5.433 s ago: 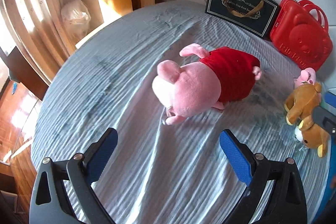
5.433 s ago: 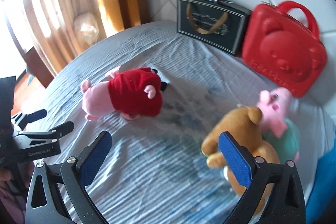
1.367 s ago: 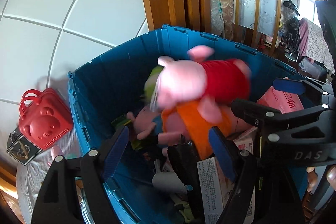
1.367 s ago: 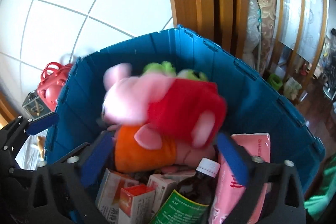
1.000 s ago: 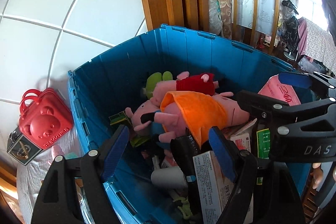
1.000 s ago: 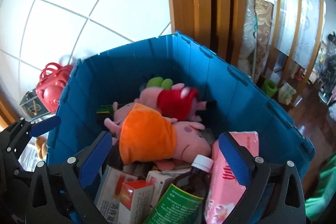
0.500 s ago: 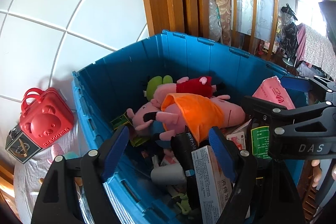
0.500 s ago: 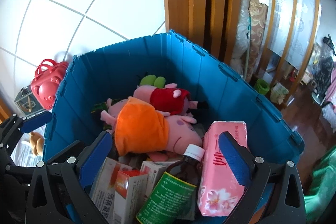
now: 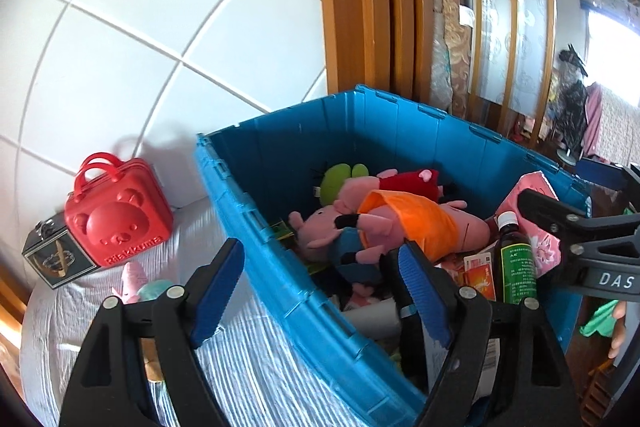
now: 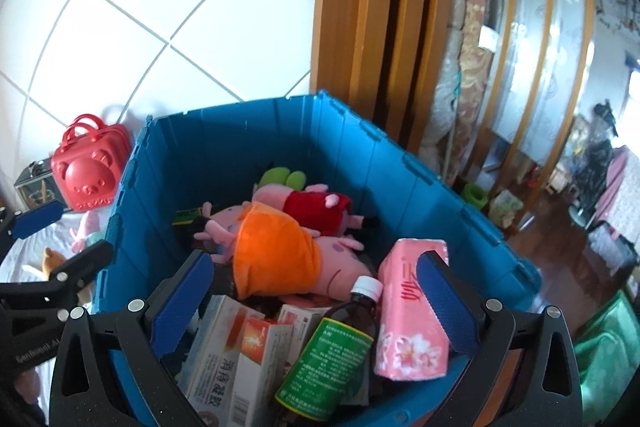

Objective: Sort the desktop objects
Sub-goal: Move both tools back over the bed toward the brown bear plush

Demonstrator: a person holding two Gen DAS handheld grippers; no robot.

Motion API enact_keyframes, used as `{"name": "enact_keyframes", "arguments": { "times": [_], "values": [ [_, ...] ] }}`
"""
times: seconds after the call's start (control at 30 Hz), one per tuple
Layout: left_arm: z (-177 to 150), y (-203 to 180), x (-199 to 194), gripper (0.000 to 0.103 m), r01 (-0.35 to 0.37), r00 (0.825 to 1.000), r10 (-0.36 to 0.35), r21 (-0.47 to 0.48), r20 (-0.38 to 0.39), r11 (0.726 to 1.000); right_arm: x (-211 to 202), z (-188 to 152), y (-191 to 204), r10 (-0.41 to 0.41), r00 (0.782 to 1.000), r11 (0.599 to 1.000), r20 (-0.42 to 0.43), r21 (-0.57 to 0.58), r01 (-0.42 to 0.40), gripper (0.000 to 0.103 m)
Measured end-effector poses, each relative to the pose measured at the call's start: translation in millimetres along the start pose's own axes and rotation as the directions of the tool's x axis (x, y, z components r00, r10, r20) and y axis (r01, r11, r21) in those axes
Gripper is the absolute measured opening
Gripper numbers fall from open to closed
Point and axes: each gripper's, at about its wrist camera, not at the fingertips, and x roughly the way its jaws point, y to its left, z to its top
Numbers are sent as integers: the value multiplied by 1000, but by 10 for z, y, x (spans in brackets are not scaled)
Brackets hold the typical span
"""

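left tongs: opening, empty | right tongs: wide apart, empty | red-dress pig plush: inside blue bin

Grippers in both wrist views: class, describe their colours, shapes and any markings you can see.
Both the left gripper and right gripper have black plastic frames with triangular cut-outs and silver rivets. Each finger ends in a blue ribbed pad. White letters "DAS" mark the right gripper's side. No cables show.

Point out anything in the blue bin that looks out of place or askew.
The brown medicine bottle lies tilted among medicine boxes in the blue bin, sharing it with plush pigs and a pink tissue pack. Nothing looks spilled or damaged.
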Motion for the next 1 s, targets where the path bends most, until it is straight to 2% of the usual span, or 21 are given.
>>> {"name": "enact_keyframes", "arguments": {
  "times": [0.13,0.47,0.63,0.73,0.87,1.0],
  "values": [
    [-159,112,-194,92,14,999,-13,-23,36,1000,-238,-149,142,-6,999,1000,41,-6,7,103],
    [-608,535,-634,98,-3,991,12,-67,137,998,-669,-600,607,-10,993,1000,121,30,7,103],
    [-861,918,-661,98,-24,995,37,-142,95,990,-832,-775,938,-6,980,1000,201,31,0,103],
    [-1041,1131,-659,98,-41,995,54,-152,79,987,-929,-855,1183,-18,965,1000,262,8,16,103],
    [-1300,1376,-705,98,-95,992,105,-137,70,986,-967,-958,1516,47,953,999,299,-16,-44,103],
    [-1557,1744,-673,98,-115,993,120,-188,13,976,-914,-1013,1855,150,938,989,311,-46,-143,103]
  ]
}}
